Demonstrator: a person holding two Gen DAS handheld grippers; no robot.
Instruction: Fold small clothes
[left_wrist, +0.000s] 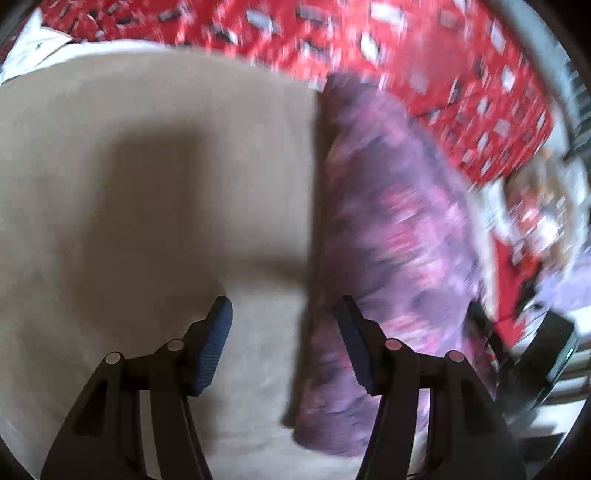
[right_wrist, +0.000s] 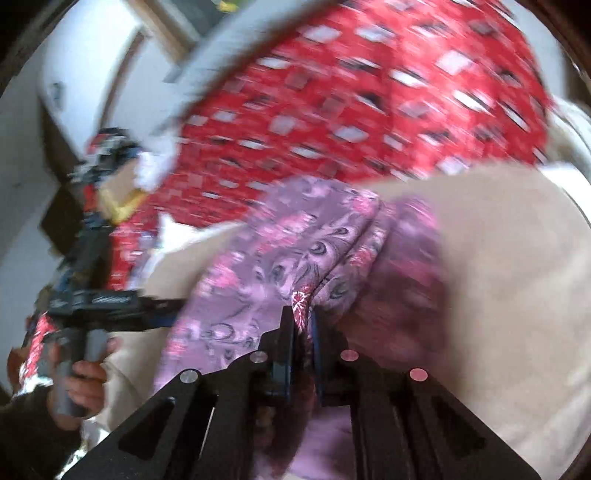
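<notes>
Black arms of the right tool (right_wrist: 303, 325) fill the bottom of its own view, their blue pads pressed together on a fold of the purple garment (right_wrist: 280, 266), pinching it. That garment lies on a beige cover (right_wrist: 498, 258), which is smooth and plain and looks like a bed or padded top; which one cannot be told. Behind the cover spreads a red cloth (right_wrist: 369, 110) printed with small white and dark squares. Past that, a white wall and a doorway show, blurred.

One garment is in sight: thin fabric, purple with pink flowers and dark curling shapes, bunched in long folds. In the left view it runs as a long strip along the right side of the cover.

Two tools are in view. Spread wide, the left tool (left_wrist: 284, 332) holds nothing, one pad over the bare cover, the other at the garment's edge. A hand (right_wrist: 86, 384) grips its handle.
</notes>
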